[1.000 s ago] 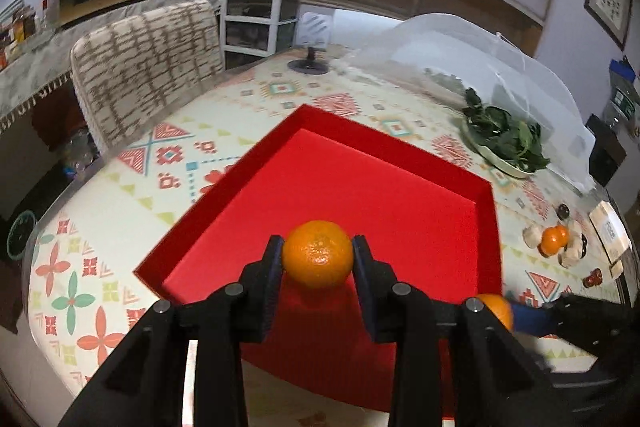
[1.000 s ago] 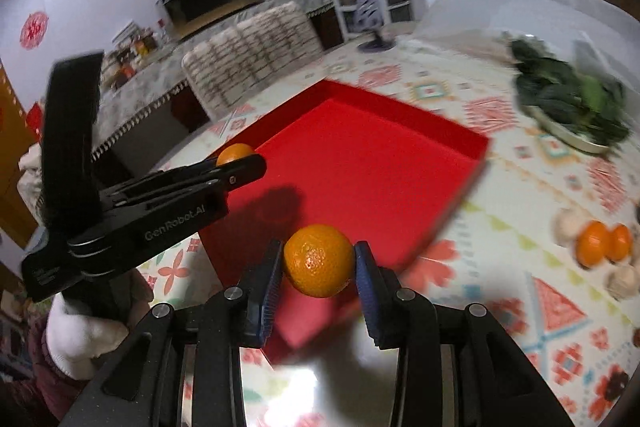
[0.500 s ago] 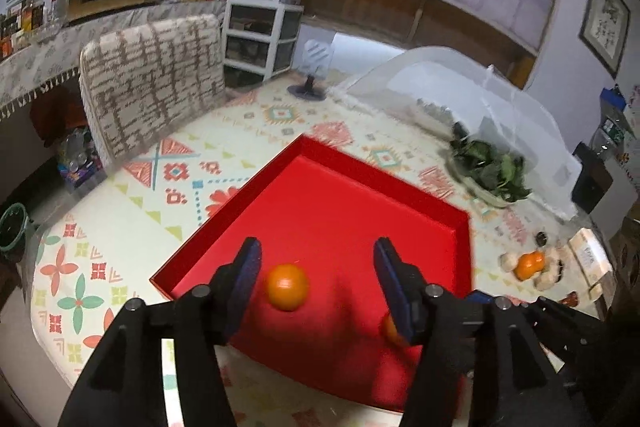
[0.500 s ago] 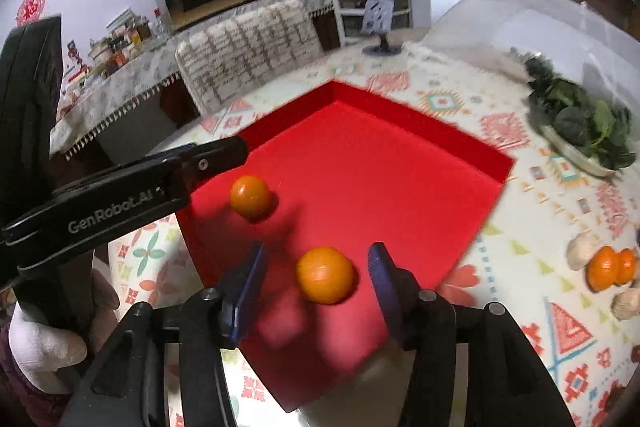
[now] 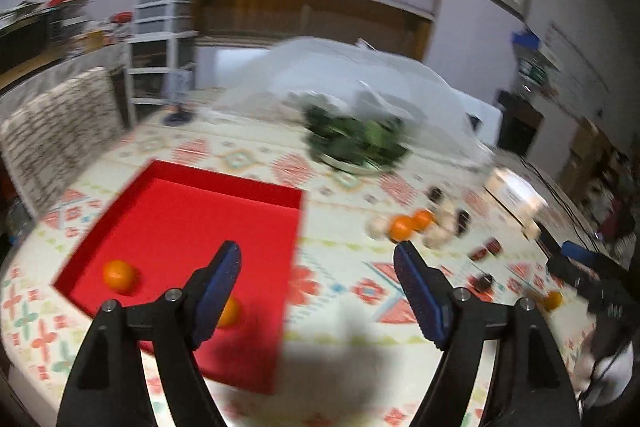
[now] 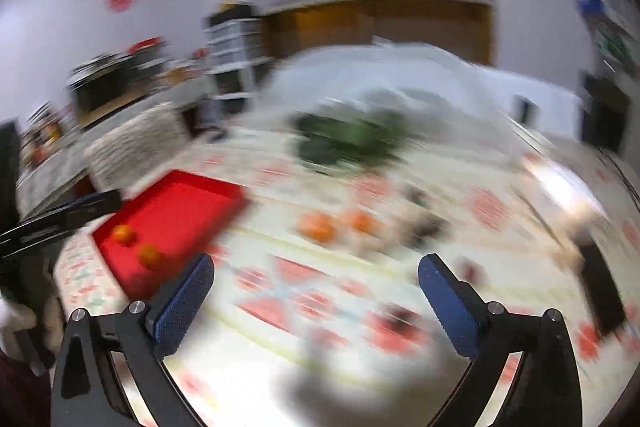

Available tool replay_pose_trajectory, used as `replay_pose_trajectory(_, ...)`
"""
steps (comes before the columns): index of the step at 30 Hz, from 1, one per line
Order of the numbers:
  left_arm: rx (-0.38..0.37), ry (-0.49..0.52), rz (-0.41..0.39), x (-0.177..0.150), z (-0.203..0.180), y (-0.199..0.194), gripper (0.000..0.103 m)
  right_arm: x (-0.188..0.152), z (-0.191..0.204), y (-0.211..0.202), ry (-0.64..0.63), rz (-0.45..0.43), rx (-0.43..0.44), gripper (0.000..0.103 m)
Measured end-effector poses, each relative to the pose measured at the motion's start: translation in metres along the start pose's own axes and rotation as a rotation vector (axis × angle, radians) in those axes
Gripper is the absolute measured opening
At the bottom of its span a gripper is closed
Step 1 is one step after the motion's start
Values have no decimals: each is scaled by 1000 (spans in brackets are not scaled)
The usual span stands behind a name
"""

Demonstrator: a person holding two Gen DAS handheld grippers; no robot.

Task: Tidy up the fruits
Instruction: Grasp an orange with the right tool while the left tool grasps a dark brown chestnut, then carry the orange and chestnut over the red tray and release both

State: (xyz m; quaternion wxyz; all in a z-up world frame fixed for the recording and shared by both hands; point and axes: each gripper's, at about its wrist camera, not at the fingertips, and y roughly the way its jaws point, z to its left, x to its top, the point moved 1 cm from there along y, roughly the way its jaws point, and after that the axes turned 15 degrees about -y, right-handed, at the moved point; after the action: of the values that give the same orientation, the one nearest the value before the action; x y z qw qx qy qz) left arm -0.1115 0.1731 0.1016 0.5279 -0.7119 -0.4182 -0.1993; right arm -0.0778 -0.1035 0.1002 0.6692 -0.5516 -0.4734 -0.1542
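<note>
My left gripper (image 5: 316, 267) is matte black plastic, two angular arms ending in fingers faced with dark blue, finely stippled pads (image 5: 420, 291); small silver screw heads sit at the arm joints. My right gripper (image 6: 316, 281) is built the same, blue textured pads (image 6: 182, 301) on black arms with silver screws. A white glove covers my left hand (image 6: 16, 323), beside a dark red sleeve.
</note>
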Motion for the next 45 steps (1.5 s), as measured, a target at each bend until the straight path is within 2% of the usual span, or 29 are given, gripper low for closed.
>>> replay_pose_trajectory(1,-12,12,21,-5,-9,6,78,-15,-29,-8,41,28,-49,103)
replay_pose_trajectory(4,-47,36,78,-18,-30,22,78,-52,-83,-23,131,90,-121,99)
replay_pose_trajectory(6,-64,53,115,-28,-43,32,78,-67,-105,-26,175,118,-127,97)
replay_pose_trajectory(8,-80,70,146,-37,-56,40,78,-82,-121,-22,211,155,-116,89)
replay_pose_trajectory(9,-82,78,160,-41,-61,44,78,-87,-122,-20,220,168,-105,85)
replay_pose_trajectory(13,-75,120,188,-51,-79,57,78,-95,-116,1,194,222,-84,81)
replay_pose_trajectory(15,-84,128,213,-55,-85,64,78,-97,-110,8,170,244,-80,75)
replay_pose_trajectory(17,-113,138,254,-62,-95,72,78,-102,-109,11,164,255,-71,63)
replay_pose_trajectory(18,-120,147,266,-65,-100,76,78,-103,-110,11,166,255,-66,52)
replay_pose_trajectory(21,-149,202,308,-77,-122,91,78,-107,-113,14,179,269,-54,37)
replay_pose_trajectory(26,-184,300,328,-92,-158,111,78,-108,-115,13,190,266,-38,37)
replay_pose_trajectory(31,-180,342,377,-103,-174,139,78,-104,-114,10,205,255,-7,37)
replay_pose_trajectory(32,-182,342,386,-105,-175,143,70,-102,-114,9,206,250,-3,37)
replay_pose_trajectory(33,-182,345,394,-106,-176,145,54,-100,-112,8,204,244,2,37)
replay_pose_trajectory(34,-179,349,403,-108,-177,148,43,-97,-110,7,201,239,5,37)
replay_pose_trajectory(35,-174,354,404,-109,-177,149,26,-94,-108,5,195,234,10,37)
replay_pose_trajectory(39,-177,332,395,-105,-173,146,24,-82,-96,5,174,224,27,37)
replay_pose_trajectory(45,-195,199,316,-70,-131,111,24,-52,-63,4,119,195,75,37)
